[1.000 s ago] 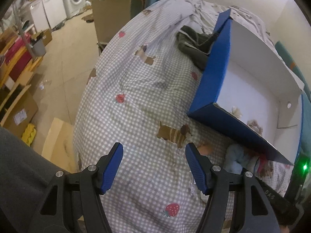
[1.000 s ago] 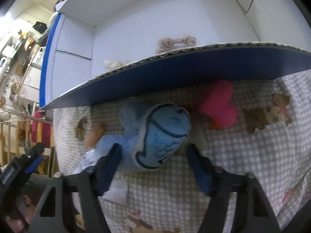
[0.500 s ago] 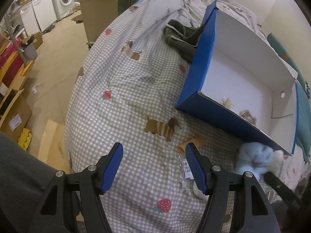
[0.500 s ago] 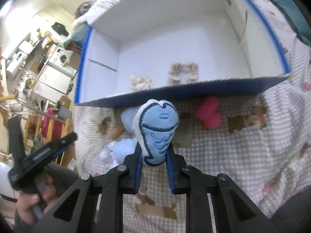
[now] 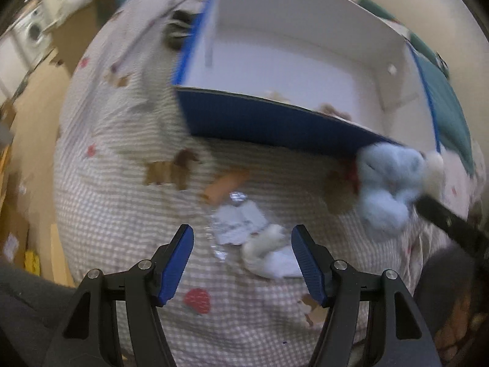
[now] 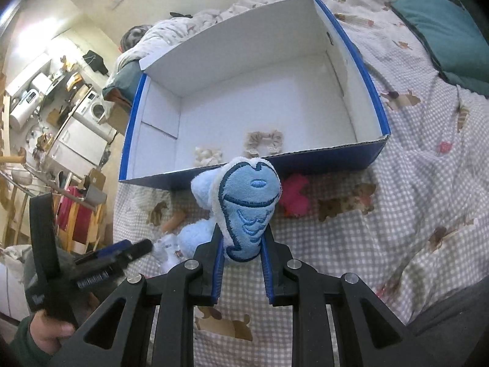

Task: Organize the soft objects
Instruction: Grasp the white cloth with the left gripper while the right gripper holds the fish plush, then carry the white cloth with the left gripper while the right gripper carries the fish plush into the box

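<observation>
Checked bedspread (image 6: 412,183): blue plush toy (image 6: 247,205) is pinched by right gripper (image 6: 241,257) before box (image 6: 379,140); left gripper (image 5: 243,263) is held spread, empty

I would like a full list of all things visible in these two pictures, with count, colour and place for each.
Soft blue plush toy with stitched face: one, light blue and white, held up before the box.
Open cardboard box: one, blue outside, white inside, on the bed.
Fabric scrunchies: two, beige and cream, inside the box.
Pink soft toy: one, on the cover by the box's near wall.
White sock: one, between the left claw's fingers, untouched.
Paper tags: white, beside the sock.
Checked bed cover: one, grey-white.
Teal pillow: one, far right.
Left claw: open.
Right claw: shut on the plush.
</observation>
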The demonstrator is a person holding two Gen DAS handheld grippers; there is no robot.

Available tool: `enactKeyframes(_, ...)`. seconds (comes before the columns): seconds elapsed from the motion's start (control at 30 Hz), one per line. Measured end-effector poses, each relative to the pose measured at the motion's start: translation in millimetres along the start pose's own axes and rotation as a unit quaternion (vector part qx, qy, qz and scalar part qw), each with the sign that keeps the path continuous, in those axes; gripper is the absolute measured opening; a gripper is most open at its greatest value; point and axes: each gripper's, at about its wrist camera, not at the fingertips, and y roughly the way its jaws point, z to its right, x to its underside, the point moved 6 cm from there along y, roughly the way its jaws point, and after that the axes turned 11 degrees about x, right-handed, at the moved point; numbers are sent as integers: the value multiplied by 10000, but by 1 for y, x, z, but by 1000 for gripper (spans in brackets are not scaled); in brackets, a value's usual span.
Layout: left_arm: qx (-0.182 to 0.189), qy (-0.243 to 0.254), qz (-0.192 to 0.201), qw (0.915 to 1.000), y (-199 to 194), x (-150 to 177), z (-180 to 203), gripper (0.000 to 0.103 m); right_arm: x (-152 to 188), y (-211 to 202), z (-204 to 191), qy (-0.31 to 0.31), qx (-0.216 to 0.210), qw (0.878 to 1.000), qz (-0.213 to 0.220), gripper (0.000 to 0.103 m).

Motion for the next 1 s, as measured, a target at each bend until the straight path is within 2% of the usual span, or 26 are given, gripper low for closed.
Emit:
enactKeyframes(0.2, 52, 314, -215, 9993, 18, 5, 18, 63, 0, -1, 6, 110, -53, 9999, -5, 23)
enactKeyframes(0.27, -3, 326, -236, 9992, 23, 5, 17, 59, 0, -1, 5, 90, -52, 9999, -3, 23)
enactKeyframes(0.33, 80, 299, -261, 9992, 26, 2, 17, 31, 1, -1, 3, 48, -44, 10000, -8, 23)
enactKeyframes(0.37, 61, 307, -291, 9991, 28, 0, 17, 24, 1, 0, 3, 34, -37, 10000, -11, 23)
enactKeyframes(0.4, -16, 326, -311, 9990, 29, 0, 16, 11, 2, 0, 3, 19, -28, 10000, -16, 23)
enactKeyframes(0.43, -89, 343, -324, 9988, 30, -1, 15, 9, 2, 0, 2, 9, -21, 10000, -20, 23)
enactKeyframes(0.7, -215, 191, -212, 9994, 18, 0, 6, 7, 2, 2, 4, 56, 17, 10000, -42, 23)
enactKeyframes(1.0, -260, -82, 271, 9993, -10, -6, -8, 7, 4, 2, -4, -146, 91, 9999, -7, 23)
